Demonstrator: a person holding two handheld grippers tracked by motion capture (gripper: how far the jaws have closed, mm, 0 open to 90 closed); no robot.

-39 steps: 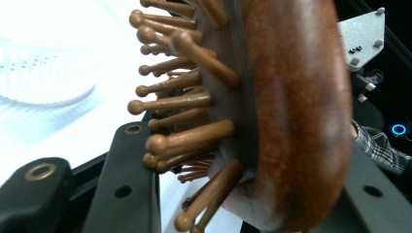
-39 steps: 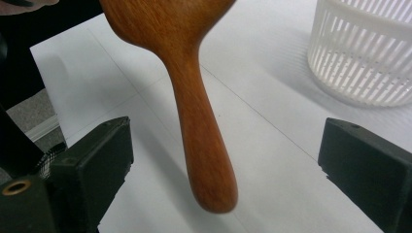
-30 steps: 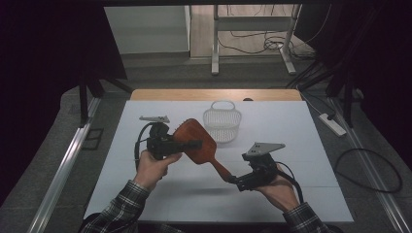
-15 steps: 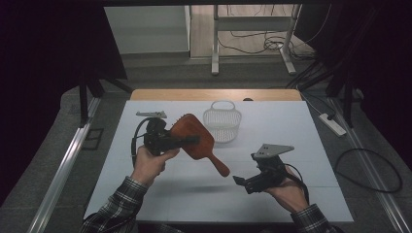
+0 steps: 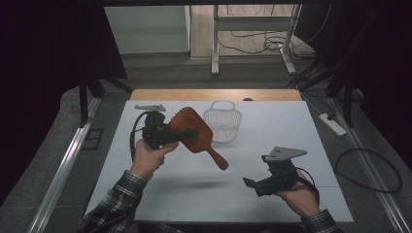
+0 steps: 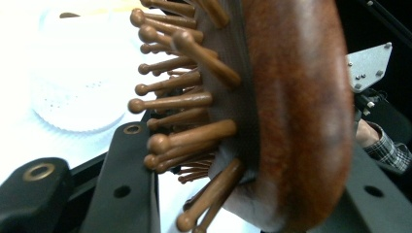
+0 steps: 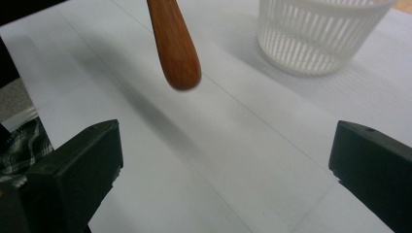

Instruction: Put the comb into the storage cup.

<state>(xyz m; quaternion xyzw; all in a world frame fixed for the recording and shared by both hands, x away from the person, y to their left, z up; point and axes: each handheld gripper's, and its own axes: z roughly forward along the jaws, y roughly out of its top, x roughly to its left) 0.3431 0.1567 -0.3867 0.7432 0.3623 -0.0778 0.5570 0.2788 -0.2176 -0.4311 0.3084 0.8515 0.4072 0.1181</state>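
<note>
One wooden hairbrush (image 5: 193,130), one white basket (image 5: 222,121), two grippers on the white table (image 5: 301,126). Left gripper (image 5: 187,133) clamps the brush head, holding it above the table – handle slanting down toward the right gripper (image 5: 248,183). Right gripper's jaws stand wide apart with nothing between them, well short of the handle tip – basket just behind the brush.

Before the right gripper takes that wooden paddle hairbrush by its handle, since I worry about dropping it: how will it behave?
The hairbrush looks rigid solid wood, so it probably won't flex. Its broad head seems heavier than the slim handle, so held by the handle it may droop head-down. The handle's polished, rounded, tapering surface could slip between smooth fingers. The left gripper holds it by the head.
</note>
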